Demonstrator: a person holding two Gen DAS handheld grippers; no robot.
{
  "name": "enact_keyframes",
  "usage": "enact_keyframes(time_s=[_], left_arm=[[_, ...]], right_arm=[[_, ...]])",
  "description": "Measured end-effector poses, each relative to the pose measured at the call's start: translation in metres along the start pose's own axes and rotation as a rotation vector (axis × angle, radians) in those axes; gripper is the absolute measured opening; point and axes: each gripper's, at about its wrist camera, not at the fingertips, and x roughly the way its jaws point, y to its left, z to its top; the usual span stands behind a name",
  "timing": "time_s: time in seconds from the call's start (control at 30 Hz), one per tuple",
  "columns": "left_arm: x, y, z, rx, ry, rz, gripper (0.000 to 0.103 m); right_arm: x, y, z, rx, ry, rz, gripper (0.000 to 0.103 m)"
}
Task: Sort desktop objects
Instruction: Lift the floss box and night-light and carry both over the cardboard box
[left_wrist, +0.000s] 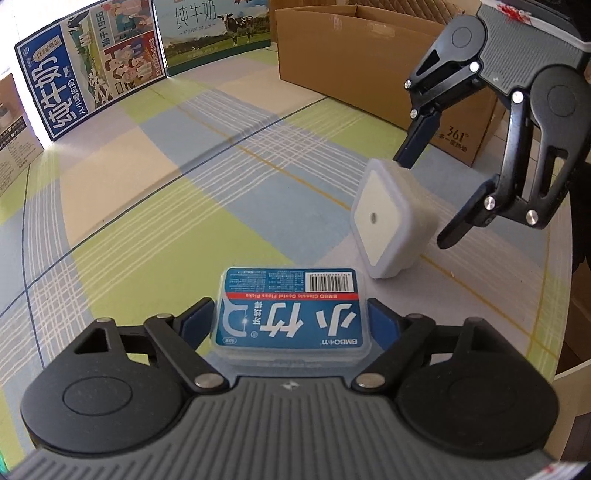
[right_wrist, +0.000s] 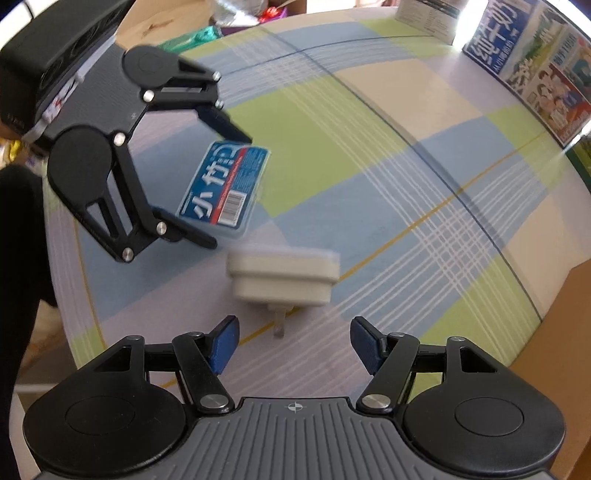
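A clear box of floss picks (left_wrist: 291, 314) with a blue label lies lengthwise between the blue pads of my left gripper (left_wrist: 291, 322), which is shut on its two short ends. The right wrist view shows the same box (right_wrist: 225, 188) held in the left gripper (right_wrist: 229, 192) just over the plaid cloth. A white plug-in night light (left_wrist: 384, 221) rests on the cloth right of the box. My right gripper (left_wrist: 421, 203) is open, one finger behind the light and one beside it. In its own view the right gripper (right_wrist: 295, 343) stands apart from the night light (right_wrist: 282, 277), whose prong points toward it.
An open cardboard box (left_wrist: 351, 55) stands at the far right of the table. Printed milk cartons (left_wrist: 92, 74) line the far left edge. The plaid tablecloth (left_wrist: 147, 184) spreads to the left. The table's edge (right_wrist: 554, 295) curves close on the right.
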Motion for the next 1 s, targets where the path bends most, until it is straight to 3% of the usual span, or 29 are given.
enact_keyframes(time_s=[0.1,0.33,0.53,0.73,0.87,0.93,1.0], left_arm=[[-0.001,0.0,-0.001,-0.004,-0.004,0.001,0.084],[0.0,-0.002,-0.002,-0.003,-0.009,0.008,0.084],[0.0,-0.001,-0.001,-0.042,-0.011,0.016,0.084],[0.001,-0.002,0.0,-0.042,-0.001,0.02,0.085],[0.003,-0.002,0.0,-0.043,0.001,0.022,0.085],[0.006,-0.001,0.001,-0.047,0.002,0.021,0.085],[0.008,-0.002,0.001,-0.044,0.006,0.024,0.085]], right_arm=[[0.0,-0.005,-0.001,0.04,-0.039,0.019,0.077],[0.009,0.001,-0.001,0.094,-0.047,0.054,0.078],[0.014,-0.014,0.002,0.33,-0.092,0.056,0.08],[0.019,-0.016,0.006,0.384,-0.11,0.038,0.08],[0.02,-0.018,0.007,0.398,-0.115,0.034,0.077],[0.021,-0.016,0.007,0.384,-0.105,0.031,0.067],[0.02,-0.013,0.006,0.367,-0.103,0.018,0.065]])
